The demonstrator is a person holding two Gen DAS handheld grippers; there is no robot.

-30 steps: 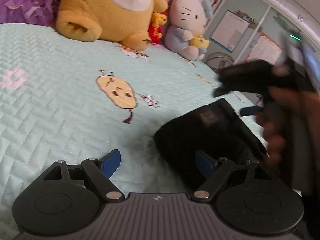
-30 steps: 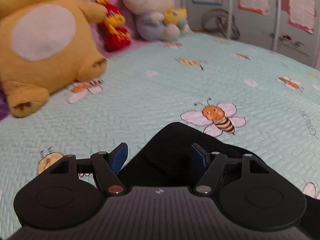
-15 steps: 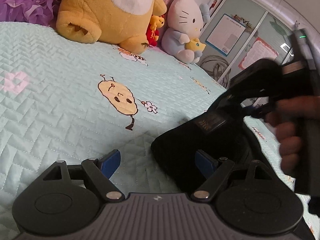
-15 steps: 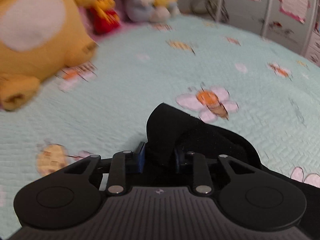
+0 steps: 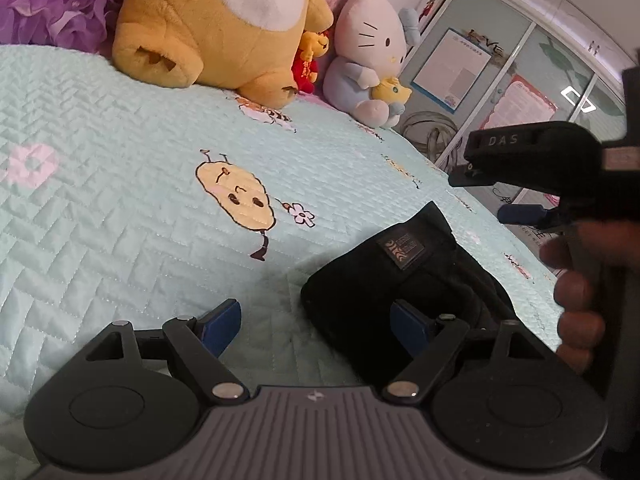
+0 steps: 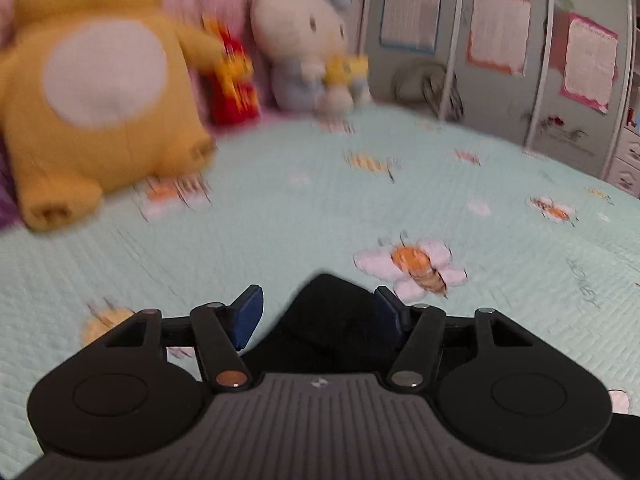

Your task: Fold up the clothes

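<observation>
A black garment lies folded in a small bundle on the mint quilted bedspread, a brown label facing up. My left gripper hovers low at the bundle's near left corner, open, its right pad over the cloth and its left pad over bare quilt. In the right wrist view the same black garment lies under my right gripper, whose jaws are opening; the cloth sits between the blue pads, but neither pad presses on it. The left wrist view shows the right gripper raised above the bundle's far side, held by a hand.
A large yellow plush, a small red toy and a white cat plush line the head of the bed. A purple frilly cushion sits far left. Cabinet doors with posters stand beyond the bed's right edge.
The right gripper pinched a raised fold of the black garment half a second ago, then let go and lifted away; the cloth now lies flat. The left gripper has stayed put.
</observation>
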